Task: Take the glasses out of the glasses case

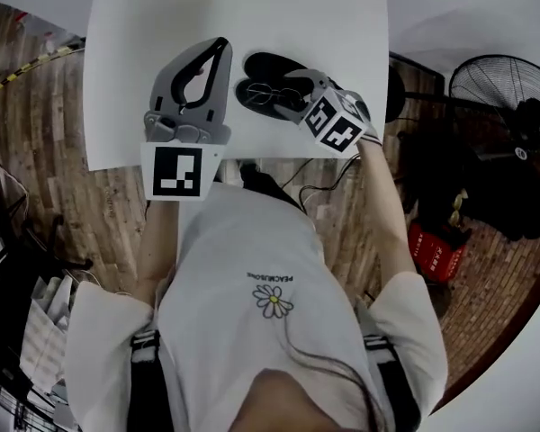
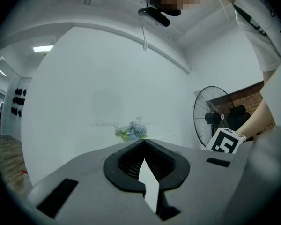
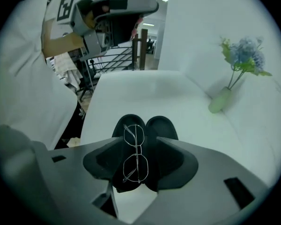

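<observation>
Two shallow halves make up the black glasses case (image 1: 272, 66), which lies opened flat on the white table (image 1: 144, 25). The wire-framed glasses (image 1: 274, 94) rest in the half nearer the person, lenses up. The far half looks empty.

The glasses should be very light, but the thin metal frame would probably bend under a hard squeeze, and the lenses would scratch or smear if the pads land on them. The wire is narrow and likely slippery. The bridge between the lenses, or the rim close to a hinge, seems the safest place to take hold, with a gentle close. The case is light too and may slide or lift with the frame unless it is steadied.

The right gripper (image 3: 139, 144) tilts down over the case with its jaws spread wide. In the right gripper view the glasses lie between them, and neither pad touches the frame. The left gripper (image 1: 221, 45) is beside the case on its left, apart from it. Its jaw tips are pressed together on nothing.

Farther along the table a small vase of flowers (image 3: 227, 90) stands well apart from the case.
</observation>
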`<state>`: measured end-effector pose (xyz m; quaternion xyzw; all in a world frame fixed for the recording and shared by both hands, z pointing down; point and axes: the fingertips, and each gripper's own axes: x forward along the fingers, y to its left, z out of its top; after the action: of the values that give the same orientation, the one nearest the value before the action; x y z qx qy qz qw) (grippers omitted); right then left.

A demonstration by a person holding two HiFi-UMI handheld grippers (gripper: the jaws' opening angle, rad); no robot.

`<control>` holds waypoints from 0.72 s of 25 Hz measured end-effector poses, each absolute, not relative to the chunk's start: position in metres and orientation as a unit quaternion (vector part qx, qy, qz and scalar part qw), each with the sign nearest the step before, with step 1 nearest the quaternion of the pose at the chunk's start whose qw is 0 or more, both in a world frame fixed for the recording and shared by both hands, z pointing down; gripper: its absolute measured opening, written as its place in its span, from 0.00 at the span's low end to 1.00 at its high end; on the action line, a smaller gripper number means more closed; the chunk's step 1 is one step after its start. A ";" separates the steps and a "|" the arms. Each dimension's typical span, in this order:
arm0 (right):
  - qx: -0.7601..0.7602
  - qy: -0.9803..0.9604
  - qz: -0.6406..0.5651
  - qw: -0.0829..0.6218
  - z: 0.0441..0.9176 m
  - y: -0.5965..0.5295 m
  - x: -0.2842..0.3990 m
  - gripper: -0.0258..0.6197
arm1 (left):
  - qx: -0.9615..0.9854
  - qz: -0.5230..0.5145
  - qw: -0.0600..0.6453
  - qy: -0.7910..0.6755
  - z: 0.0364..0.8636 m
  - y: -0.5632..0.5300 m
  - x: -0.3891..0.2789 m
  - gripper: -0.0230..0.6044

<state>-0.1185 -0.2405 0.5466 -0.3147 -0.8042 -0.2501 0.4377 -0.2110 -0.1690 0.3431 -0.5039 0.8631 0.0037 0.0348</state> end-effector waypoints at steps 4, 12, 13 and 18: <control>-0.342 -0.761 -0.277 0.476 0.582 -0.241 -0.117 0.36 | -0.483 0.004 0.020 0.875 0.354 -0.156 -0.221 0.06; -0.339 -0.725 -0.243 0.548 0.607 -0.242 -0.121 0.31 | -0.473 -0.025 0.008 0.881 0.370 -0.137 -0.234 0.06; -0.337 -0.723 -0.244 0.551 0.607 -0.241 -0.122 0.31 | -0.474 -0.029 0.008 0.880 0.372 -0.136 -0.235 0.06; -0.312 -0.722 -0.300 0.540 0.612 -0.238 -0.125 0.20 | -0.486 -0.051 0.005 0.872 0.378 -0.134 -0.231 0.06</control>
<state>-0.1249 -0.2382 0.6117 -0.3116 -0.7218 -0.3002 0.5402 -0.2307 -0.1340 0.3782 -0.4864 0.8722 -0.0505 0.0048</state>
